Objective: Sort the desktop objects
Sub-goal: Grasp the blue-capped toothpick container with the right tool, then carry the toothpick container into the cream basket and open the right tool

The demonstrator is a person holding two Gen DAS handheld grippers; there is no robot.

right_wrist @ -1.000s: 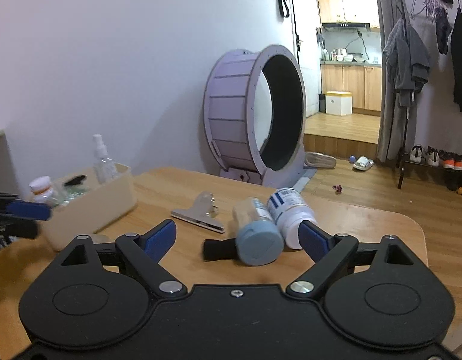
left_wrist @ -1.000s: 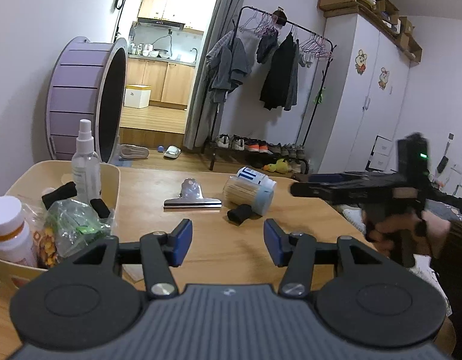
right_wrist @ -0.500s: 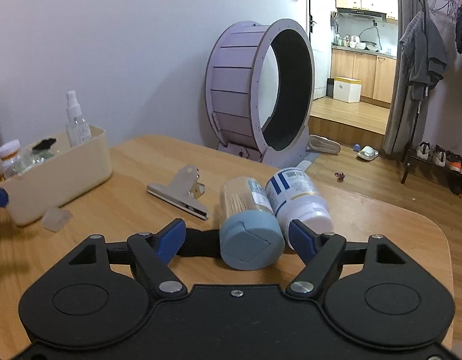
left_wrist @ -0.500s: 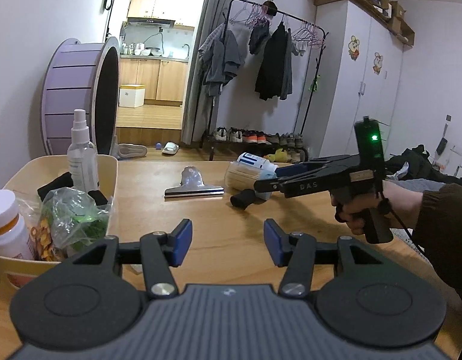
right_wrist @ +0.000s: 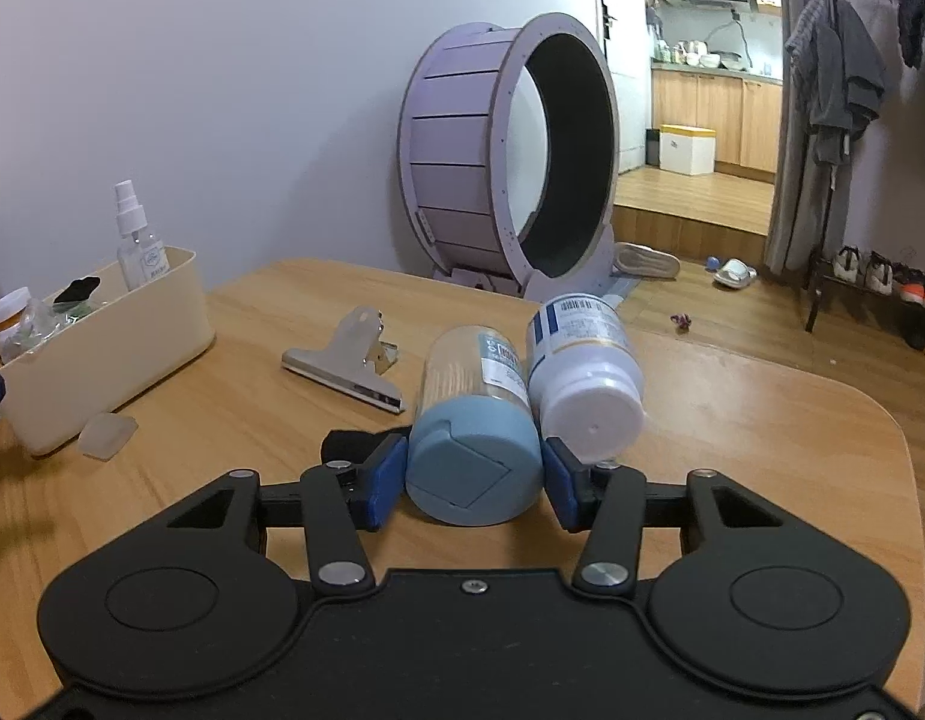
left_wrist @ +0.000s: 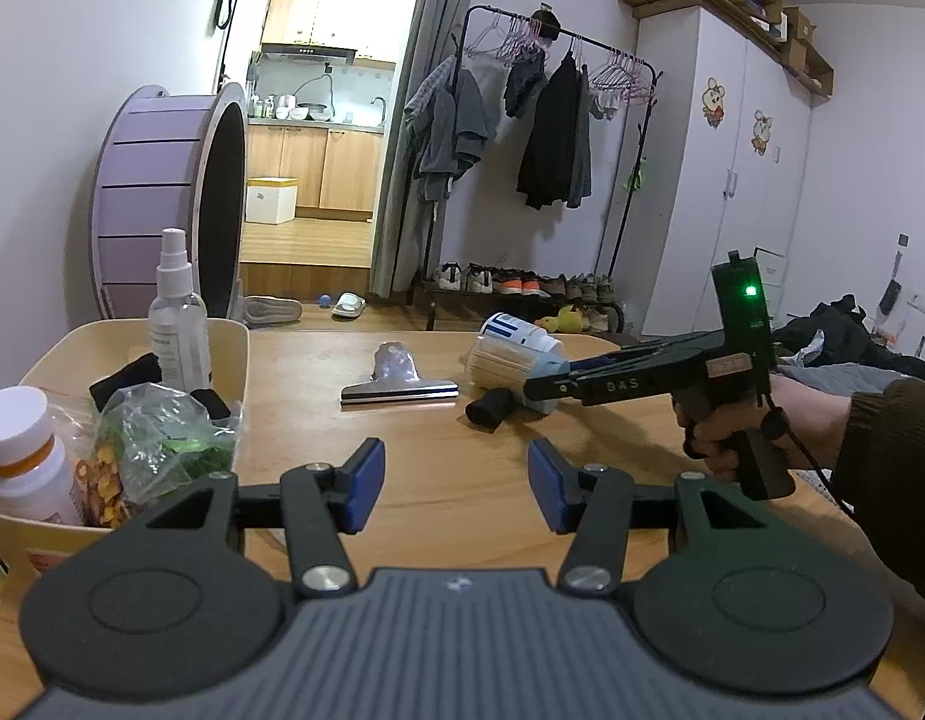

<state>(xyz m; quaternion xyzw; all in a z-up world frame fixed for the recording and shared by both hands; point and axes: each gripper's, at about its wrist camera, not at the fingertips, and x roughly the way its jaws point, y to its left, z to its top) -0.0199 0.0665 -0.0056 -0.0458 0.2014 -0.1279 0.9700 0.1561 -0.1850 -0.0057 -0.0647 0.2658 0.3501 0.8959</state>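
Observation:
A toothpick jar with a blue lid point(right_wrist: 471, 426) lies on its side on the wooden table point(right_wrist: 762, 438), next to a white pill bottle point(right_wrist: 582, 369). My right gripper point(right_wrist: 474, 483) has its blue pads against both sides of the jar's lid; it also shows in the left wrist view point(left_wrist: 543, 387) at the jar point(left_wrist: 510, 363). A small black object point(right_wrist: 348, 444) lies just left of the jar. A metal clip point(right_wrist: 348, 360) lies further left. My left gripper point(left_wrist: 456, 495) is open and empty, low over the table near the cream bin point(right_wrist: 114, 336).
The bin point(left_wrist: 234, 336) holds a spray bottle point(left_wrist: 177, 315), a white bottle point(left_wrist: 24, 456), a snack bag point(left_wrist: 156, 444) and black items. A small clear plastic piece point(right_wrist: 105, 435) lies by the bin. A purple wheel point(right_wrist: 504, 150) stands behind the table.
My right gripper moved forward to the jar and its jaws closed in on the blue lid. My left gripper stayed open in place.

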